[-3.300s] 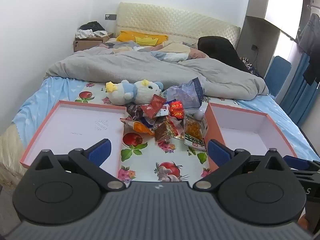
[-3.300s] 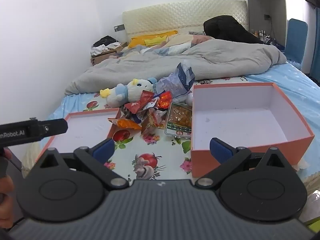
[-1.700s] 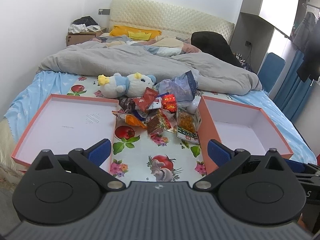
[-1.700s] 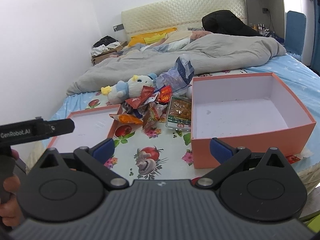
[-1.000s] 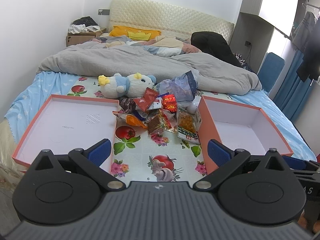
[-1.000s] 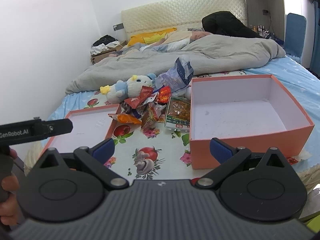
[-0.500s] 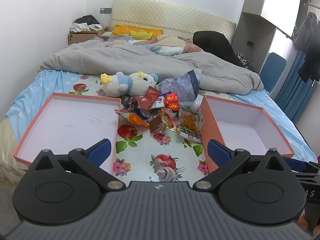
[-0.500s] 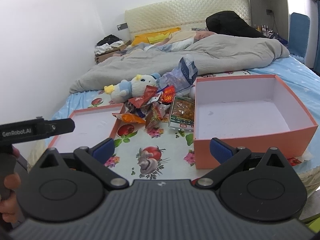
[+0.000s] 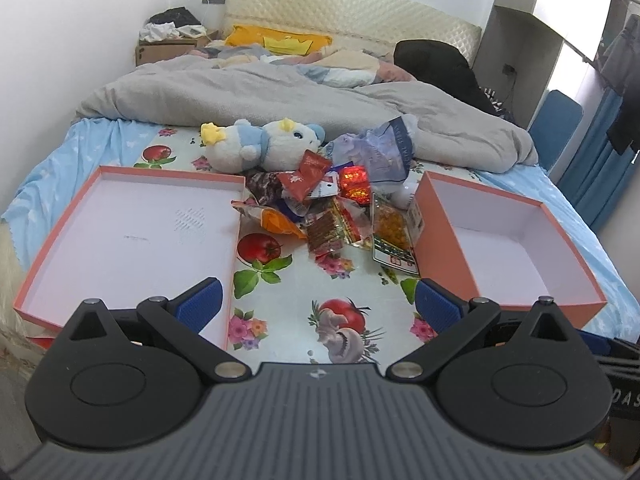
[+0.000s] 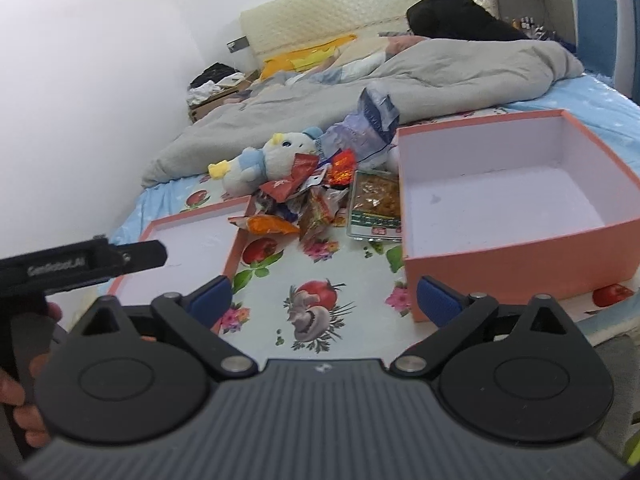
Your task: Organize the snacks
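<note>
A pile of snack packets (image 9: 320, 208) (image 10: 308, 196) lies on a fruit-print cloth on the bed, between a shallow orange lid (image 9: 120, 232) (image 10: 188, 240) on the left and a deeper empty orange box (image 9: 512, 240) (image 10: 520, 200) on the right. A flat green-labelled packet (image 9: 392, 232) (image 10: 374, 204) rests against the box's left wall. My left gripper (image 9: 316, 304) hangs open over the near cloth, short of the pile. Open as well, my right gripper (image 10: 324, 296) sits near the box's front corner. Neither holds anything.
A blue and white plush toy (image 9: 256, 144) (image 10: 260, 160) and a crumpled bluish bag (image 9: 380, 152) (image 10: 368, 128) lie behind the pile. A grey duvet (image 9: 260, 96) covers the far bed. The left gripper's handle (image 10: 80, 268), held by a hand, shows in the right wrist view.
Both grippers have drifted slightly forward toward the bed and the right one has swung a little to the left. The snacks and boxes have not moved.
</note>
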Motion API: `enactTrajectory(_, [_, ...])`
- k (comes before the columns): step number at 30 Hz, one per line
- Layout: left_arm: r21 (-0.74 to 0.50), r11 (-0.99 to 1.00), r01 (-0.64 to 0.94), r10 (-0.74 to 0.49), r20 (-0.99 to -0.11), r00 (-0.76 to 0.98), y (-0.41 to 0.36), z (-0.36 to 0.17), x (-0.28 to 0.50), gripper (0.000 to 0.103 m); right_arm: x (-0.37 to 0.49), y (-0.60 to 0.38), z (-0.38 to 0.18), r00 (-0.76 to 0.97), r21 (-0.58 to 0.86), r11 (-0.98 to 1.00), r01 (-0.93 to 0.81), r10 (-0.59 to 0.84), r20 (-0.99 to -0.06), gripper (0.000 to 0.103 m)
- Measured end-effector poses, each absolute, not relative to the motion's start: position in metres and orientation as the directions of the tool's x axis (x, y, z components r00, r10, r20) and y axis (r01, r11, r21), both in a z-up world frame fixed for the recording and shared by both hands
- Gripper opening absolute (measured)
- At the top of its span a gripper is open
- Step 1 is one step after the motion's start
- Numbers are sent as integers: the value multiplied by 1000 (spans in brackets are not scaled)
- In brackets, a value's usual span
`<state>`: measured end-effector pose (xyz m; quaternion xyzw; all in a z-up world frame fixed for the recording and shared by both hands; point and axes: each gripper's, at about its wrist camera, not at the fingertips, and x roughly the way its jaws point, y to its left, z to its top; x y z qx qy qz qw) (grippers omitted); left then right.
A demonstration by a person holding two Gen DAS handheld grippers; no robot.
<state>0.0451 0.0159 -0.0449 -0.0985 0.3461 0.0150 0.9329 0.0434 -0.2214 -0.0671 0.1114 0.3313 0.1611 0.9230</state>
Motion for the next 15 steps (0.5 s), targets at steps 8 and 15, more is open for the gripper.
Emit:
enactTrajectory(8, [-160, 979, -124, -14, -664, 747, 29, -57, 73, 103, 62, -212, -77, 718, 328, 915, -235, 391, -576, 95])
enactTrajectory(15, [-168, 978, -123, -23, -673, 739, 35, -63, 100, 103, 74, -194, -83, 705, 310, 907, -286, 418, -572, 82])
